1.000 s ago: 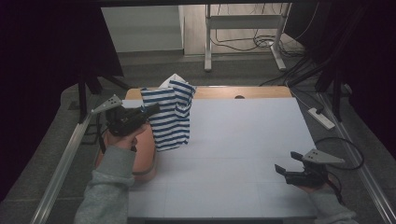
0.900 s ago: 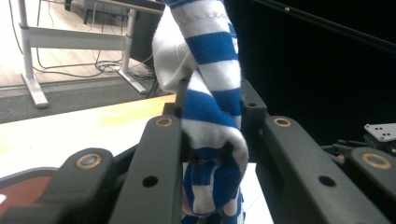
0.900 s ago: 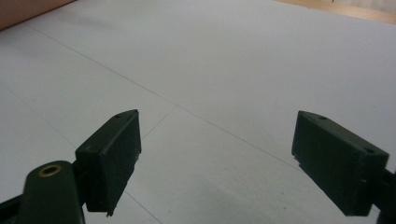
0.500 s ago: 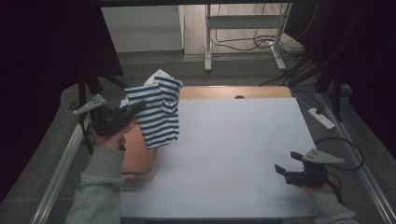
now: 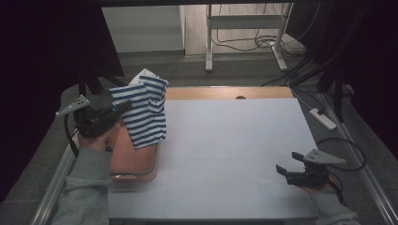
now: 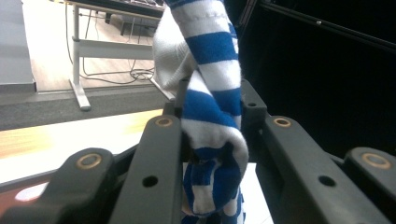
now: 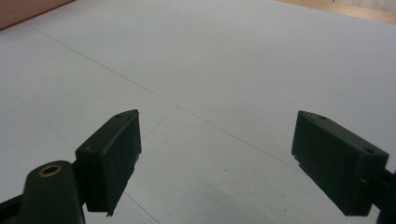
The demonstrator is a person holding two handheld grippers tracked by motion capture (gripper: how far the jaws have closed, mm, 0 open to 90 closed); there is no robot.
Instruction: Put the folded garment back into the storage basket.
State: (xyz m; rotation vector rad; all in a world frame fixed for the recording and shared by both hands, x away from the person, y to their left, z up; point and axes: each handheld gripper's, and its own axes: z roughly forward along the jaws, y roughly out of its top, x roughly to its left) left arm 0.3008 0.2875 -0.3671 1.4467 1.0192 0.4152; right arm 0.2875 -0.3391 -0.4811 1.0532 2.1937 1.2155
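High view: the left gripper [image 5: 123, 108], at about 9 o'clock on the table, has its jaws clamped on a blue-and-white striped cloth [image 5: 146, 112], which hangs free above the orange-brown basin [image 5: 133, 159] at the table's left edge. The cloth droops in loose folds, its lower hem just over the basin's far rim. The right gripper [image 5: 281, 169] sits low at about 4 o'clock over the white table [image 5: 234, 140], well apart from the cloth.

Left gripper view: the striped cloth [image 6: 212, 116] is bunched thick between the two black jaws, soft knit fabric with a stitched hem at the top, twisted rather than flat.

Right gripper view: the jaws stand wide with nothing between them, bare table [image 7: 210, 70] beyond.

The step in hand looks like lifting the cloth out of the basin. Next it likely needs carrying toward 3 o'clock and lowering onto the open white surface, where the free gripper could catch a corner to spread it
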